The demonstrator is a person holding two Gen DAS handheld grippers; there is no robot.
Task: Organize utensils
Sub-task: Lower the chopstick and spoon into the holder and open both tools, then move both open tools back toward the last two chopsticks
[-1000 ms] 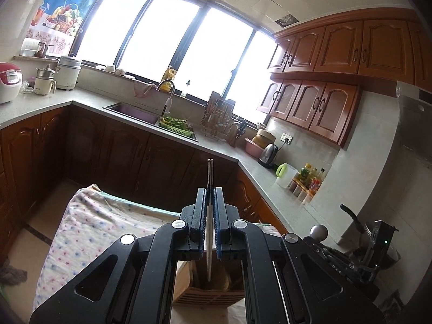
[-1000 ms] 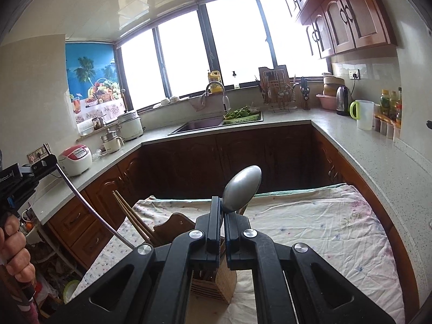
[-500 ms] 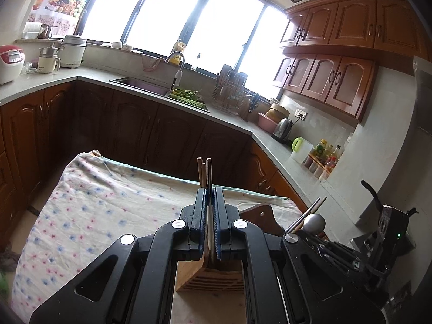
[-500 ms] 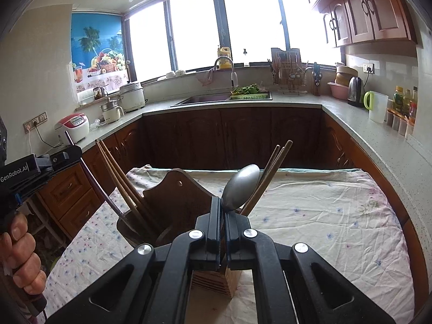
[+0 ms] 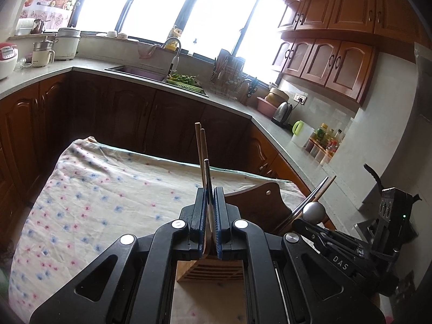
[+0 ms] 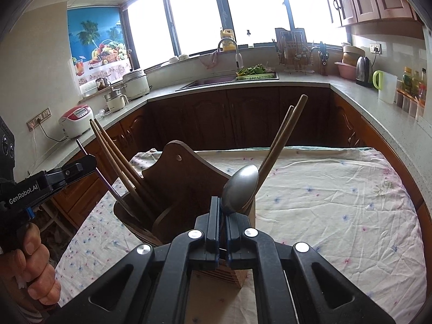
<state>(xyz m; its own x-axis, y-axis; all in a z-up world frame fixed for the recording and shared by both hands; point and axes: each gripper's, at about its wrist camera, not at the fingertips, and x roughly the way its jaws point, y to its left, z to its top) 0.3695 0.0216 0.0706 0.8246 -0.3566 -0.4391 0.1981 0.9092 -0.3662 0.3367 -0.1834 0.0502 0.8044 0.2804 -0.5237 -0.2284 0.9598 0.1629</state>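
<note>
While the left claw [image 5: 210,202] is clenched on a thin metal utensil handle [image 5: 206,172], that handle runs up and slightly away from the camera, its long axis close to upright, with its lower end hidden between the blue pads. Two wooden chopsticks [image 5: 201,148] stand just behind it, nearly parallel and leaning a little left at their tips. Seen from the right wrist, the same handle [image 6: 89,159] slants down into the left compartment of the wooden utensil holder [image 6: 186,189], beside another pair of chopsticks [image 6: 113,154] that lean left.

The right claw [image 6: 222,210] is clamped on a metal spoon [image 6: 240,187] just below its bowl. The bowl points up and to the right, hollow face toward the camera; the stem below is hidden by the pads. Two more chopsticks [image 6: 283,135] lean right from the holder's right side, behind the spoon. The holder stands on the floral cloth [image 6: 337,202] covering the desk. A hand [image 6: 32,264] grips the left tool's handle.
</note>
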